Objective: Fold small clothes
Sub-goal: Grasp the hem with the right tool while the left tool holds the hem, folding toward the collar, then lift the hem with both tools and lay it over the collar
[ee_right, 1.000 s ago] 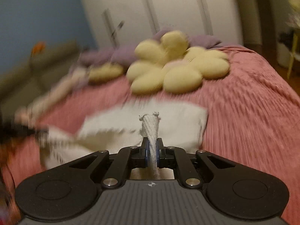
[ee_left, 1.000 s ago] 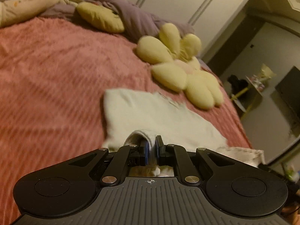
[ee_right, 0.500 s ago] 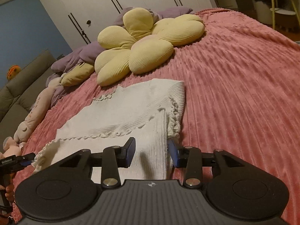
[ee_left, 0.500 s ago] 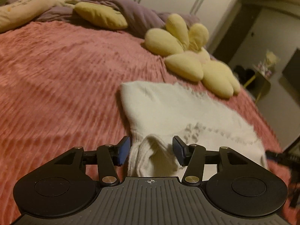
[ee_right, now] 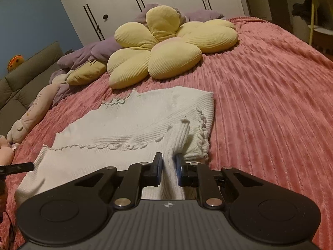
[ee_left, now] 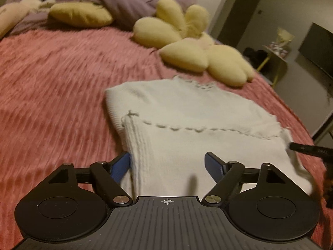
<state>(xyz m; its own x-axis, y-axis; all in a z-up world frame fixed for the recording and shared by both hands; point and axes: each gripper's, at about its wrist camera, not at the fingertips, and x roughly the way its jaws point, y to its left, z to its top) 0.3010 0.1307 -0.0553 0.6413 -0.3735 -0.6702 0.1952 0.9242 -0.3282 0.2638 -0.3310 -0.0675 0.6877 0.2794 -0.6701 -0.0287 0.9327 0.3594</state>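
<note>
A small white knit garment (ee_left: 187,120) lies on the pink bedspread (ee_left: 52,95), its near part folded over the far part, with a frilled edge across the middle. My left gripper (ee_left: 167,165) is wide open and empty, low over the garment's near left edge. In the right wrist view the garment (ee_right: 133,120) lies ahead. My right gripper (ee_right: 169,164) has its jaws close together around a raised ridge of the garment's near right edge; the fabric bunches between the pads. The other gripper's tip shows at the far edge in each view (ee_left: 308,149) (ee_right: 16,167).
A yellow flower-shaped cushion (ee_right: 166,50) lies beyond the garment. A yellow pillow (ee_left: 81,16), purple bedding (ee_left: 124,6) and a pale plush toy (ee_right: 35,112) sit at the head of the bed. A grey sofa (ee_right: 18,83) stands left, a yellow side table (ee_left: 274,56) right.
Both grippers let go of the folded-over fabric and opened. The left has opened wider and drawn back. The right has since narrowed again around a ridge of the near right edge.
</note>
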